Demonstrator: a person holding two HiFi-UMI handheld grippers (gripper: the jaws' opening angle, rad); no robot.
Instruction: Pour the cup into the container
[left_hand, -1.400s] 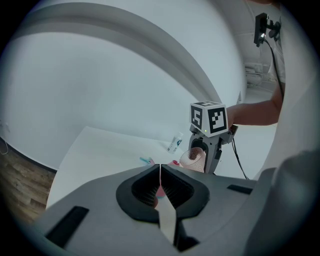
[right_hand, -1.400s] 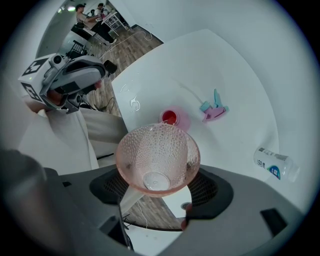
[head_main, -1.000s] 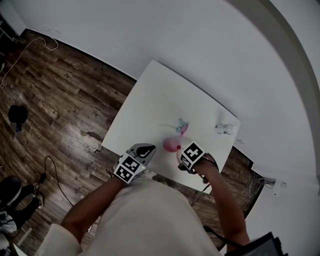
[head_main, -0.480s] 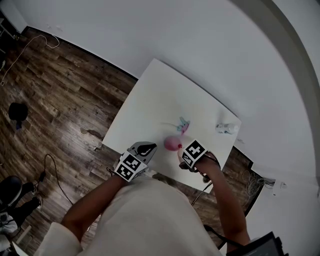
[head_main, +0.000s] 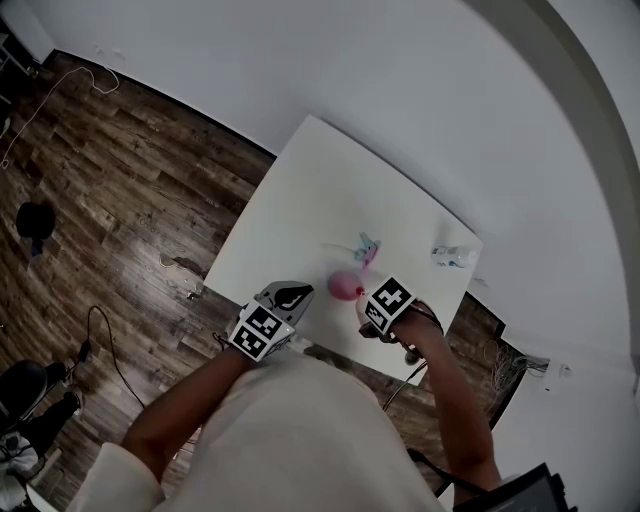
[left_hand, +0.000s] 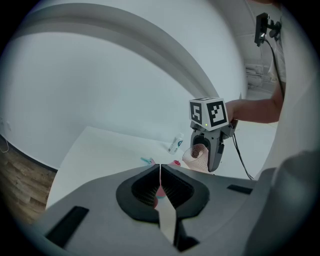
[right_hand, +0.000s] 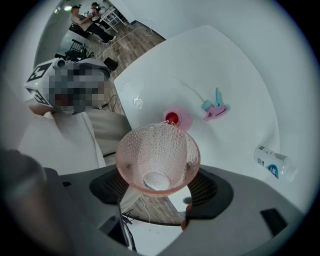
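Observation:
My right gripper is shut on a clear pink dimpled cup, held tipped so its mouth faces the camera; the inside looks empty. Just beyond it on the white table stands a small pink container with something red in it. In the head view the container sits near the table's front edge, between the right gripper and the left gripper. My left gripper has its jaws together, holding nothing, and looks across at the right gripper with the cup.
A pink and teal clip lies past the container. A small clear bottle lies on its side at the table's right edge. Drops of water sit on the table's left part. Wood floor surrounds the table; a white wall stands behind it.
Almost nothing: the right gripper with the cup has edged slightly toward the container. The left gripper stays where it was.

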